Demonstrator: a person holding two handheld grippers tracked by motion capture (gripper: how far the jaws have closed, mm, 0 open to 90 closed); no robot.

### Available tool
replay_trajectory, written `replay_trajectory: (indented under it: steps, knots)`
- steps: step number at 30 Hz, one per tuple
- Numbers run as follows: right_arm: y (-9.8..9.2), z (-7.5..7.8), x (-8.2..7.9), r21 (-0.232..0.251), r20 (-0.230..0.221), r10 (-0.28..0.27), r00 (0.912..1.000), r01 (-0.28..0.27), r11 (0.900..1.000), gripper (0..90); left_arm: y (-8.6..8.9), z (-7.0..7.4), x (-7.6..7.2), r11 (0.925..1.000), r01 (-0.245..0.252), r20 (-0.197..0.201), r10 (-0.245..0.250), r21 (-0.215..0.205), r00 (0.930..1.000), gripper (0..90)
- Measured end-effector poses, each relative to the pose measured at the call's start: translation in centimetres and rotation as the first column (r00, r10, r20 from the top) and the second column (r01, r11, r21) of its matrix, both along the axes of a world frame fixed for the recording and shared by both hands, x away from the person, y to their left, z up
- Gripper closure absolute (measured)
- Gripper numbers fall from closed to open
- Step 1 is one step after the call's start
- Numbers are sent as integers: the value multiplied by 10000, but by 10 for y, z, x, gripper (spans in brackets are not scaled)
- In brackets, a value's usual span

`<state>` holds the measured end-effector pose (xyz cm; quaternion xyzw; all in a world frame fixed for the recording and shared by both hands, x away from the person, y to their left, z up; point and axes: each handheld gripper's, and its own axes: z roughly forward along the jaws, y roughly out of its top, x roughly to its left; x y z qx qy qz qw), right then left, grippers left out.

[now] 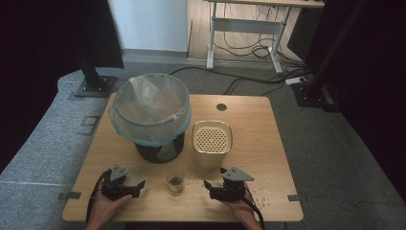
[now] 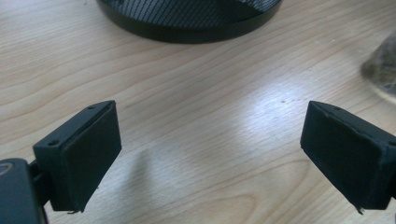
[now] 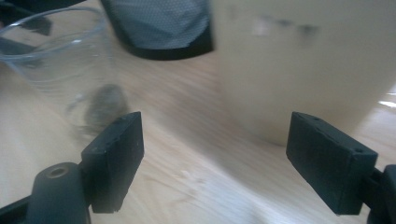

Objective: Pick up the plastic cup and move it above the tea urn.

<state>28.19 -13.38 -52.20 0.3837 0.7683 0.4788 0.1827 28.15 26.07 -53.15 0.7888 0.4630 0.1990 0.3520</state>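
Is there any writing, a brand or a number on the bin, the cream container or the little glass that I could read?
None can be read.
Cream container: a few dark marks near its top in the right gripper view, too blurred to read.
Bin, glass cup and table: no lettering visible.

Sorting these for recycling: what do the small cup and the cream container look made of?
The small cup looks like clear glass or plastic: see-through, glossy, ribbed wall. The cream container looks like matte plastic or coated metal, with a perforated top; which one is unclear.
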Motion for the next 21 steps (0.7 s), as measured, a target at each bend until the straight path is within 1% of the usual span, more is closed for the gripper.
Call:
replay_trajectory:
  steps: [3, 6, 8, 9, 10, 12, 15, 18, 21]
  knots:
    - [12, -2, 0, 204, -192, 458, 9988, -454, 9988, 195, 0, 1, -2, 10000, -35, 66, 36, -59, 10000, 51]
    - [26, -3, -1, 247, -152, 925, 9956, -921, 9954, 198, 2, 0, -1, 9998, -186, 26, 186, -34, 9998, 64]
    - [37, -5, 0, 414, -408, 1292, 9908, -1275, 9910, 200, 3, 0, -1, 9997, -236, 60, 236, -111, 9997, 76]
    - [41, -5, 0, 505, -456, 1428, 9887, -1405, 9888, 200, 3, 0, -1, 9997, -236, 60, 236, -111, 9997, 76]
    - [48, -5, -1, 628, -498, 1635, 9853, -1603, 9851, 200, 4, 0, -2, 9995, -182, 172, 187, -259, 9997, 76]
    - [59, -5, -2, 636, -429, 1890, 9810, -1861, 9805, 200, 5, 0, -2, 9993, -146, 201, 153, -335, 9997, 76]
    - [77, -6, 0, 421, -251, 2235, 9744, -2223, 9741, 203, 4, -1, -2, 9997, -123, 115, 125, -217, 9999, 76]
    - [98, -9, 7, 241, -66, 2488, 9685, -2485, 9683, 228, 3, -2, -2, 9998, -92, 92, 94, -182, 9999, 82]
    - [112, -13, 15, -16, -28, 2611, 9653, -2612, 9653, 297, 3, -2, -2, 9991, 65, 12, -65, -417, 10000, 86]
